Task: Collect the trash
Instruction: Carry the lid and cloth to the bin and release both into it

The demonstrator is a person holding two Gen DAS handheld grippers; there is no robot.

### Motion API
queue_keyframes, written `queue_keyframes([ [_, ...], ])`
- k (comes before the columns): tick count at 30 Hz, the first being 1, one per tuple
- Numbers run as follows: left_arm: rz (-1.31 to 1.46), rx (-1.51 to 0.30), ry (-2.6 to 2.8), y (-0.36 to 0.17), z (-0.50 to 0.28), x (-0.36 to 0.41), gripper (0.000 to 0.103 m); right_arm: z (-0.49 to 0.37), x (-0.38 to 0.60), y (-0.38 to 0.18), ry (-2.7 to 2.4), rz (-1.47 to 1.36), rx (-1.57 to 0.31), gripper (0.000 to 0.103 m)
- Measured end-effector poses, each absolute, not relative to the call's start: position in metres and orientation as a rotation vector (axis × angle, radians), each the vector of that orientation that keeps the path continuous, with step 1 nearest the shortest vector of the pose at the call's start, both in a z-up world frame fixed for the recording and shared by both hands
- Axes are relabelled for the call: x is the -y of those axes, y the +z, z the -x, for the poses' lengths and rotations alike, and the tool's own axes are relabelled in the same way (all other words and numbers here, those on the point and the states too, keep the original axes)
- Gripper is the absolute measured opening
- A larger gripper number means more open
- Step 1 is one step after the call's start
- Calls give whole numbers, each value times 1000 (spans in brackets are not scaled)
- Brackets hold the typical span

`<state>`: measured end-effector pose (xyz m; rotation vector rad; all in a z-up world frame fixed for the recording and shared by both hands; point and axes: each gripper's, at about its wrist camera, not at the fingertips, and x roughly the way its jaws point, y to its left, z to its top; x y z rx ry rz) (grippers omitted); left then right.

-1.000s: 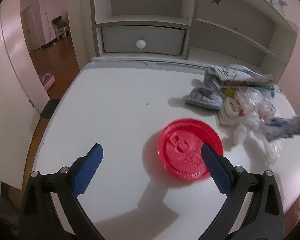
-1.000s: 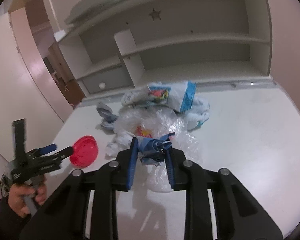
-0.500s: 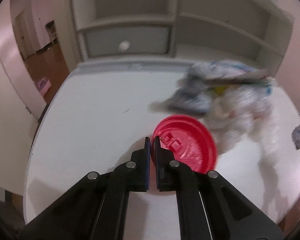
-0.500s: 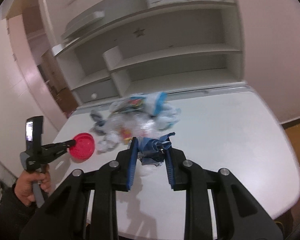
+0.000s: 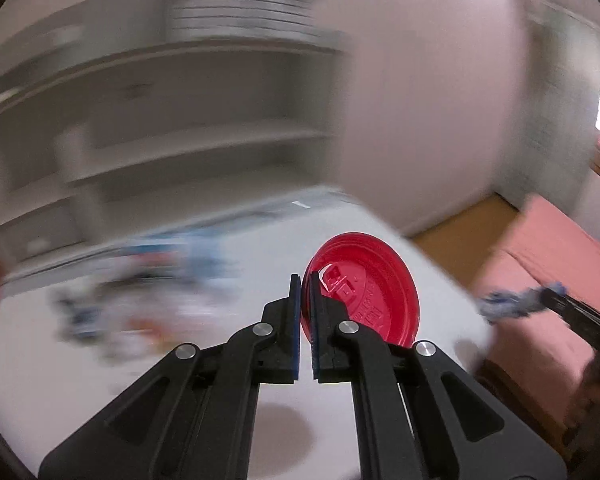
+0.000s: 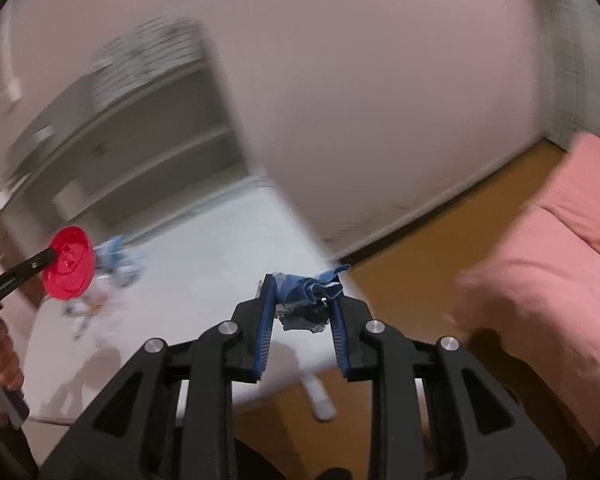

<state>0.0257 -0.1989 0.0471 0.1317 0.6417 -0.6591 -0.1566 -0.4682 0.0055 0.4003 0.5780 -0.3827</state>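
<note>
Lid [image 5: 364,296], red plastic, sits clamped by its rim in the left hand-held gripper [image 5: 306,292], raised clear of the white counter [image 5: 100,380] and tilted on edge. The right hand-held gripper [image 6: 300,300] pinches a crumpled blue wrapper [image 6: 308,296] past the counter's corner. Remaining trash [image 5: 140,296], blurred, lies on the counter at ten o'clock from the lid. A pink bed [image 6: 540,272] lies at three o'clock.
</note>
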Motion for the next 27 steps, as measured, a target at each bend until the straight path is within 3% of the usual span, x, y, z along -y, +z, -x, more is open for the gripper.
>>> queue_keyframes([
  [7, -311, -721, -1047, -15, 64, 391, 3, 258, 556, -47, -675, -504, -633, 26],
  [14, -450, -819, -1234, -109, 133, 514, 3, 340, 617, -135, -871, -627, -736, 26],
  [22, -607, -941, -1293, -232, 176, 586, 3, 386, 650, -243, -950, -758, -855, 26],
  [27, -596, -1025, -1288, -269, 179, 585, 3, 394, 658, -290, -981, -815, -911, 26],
])
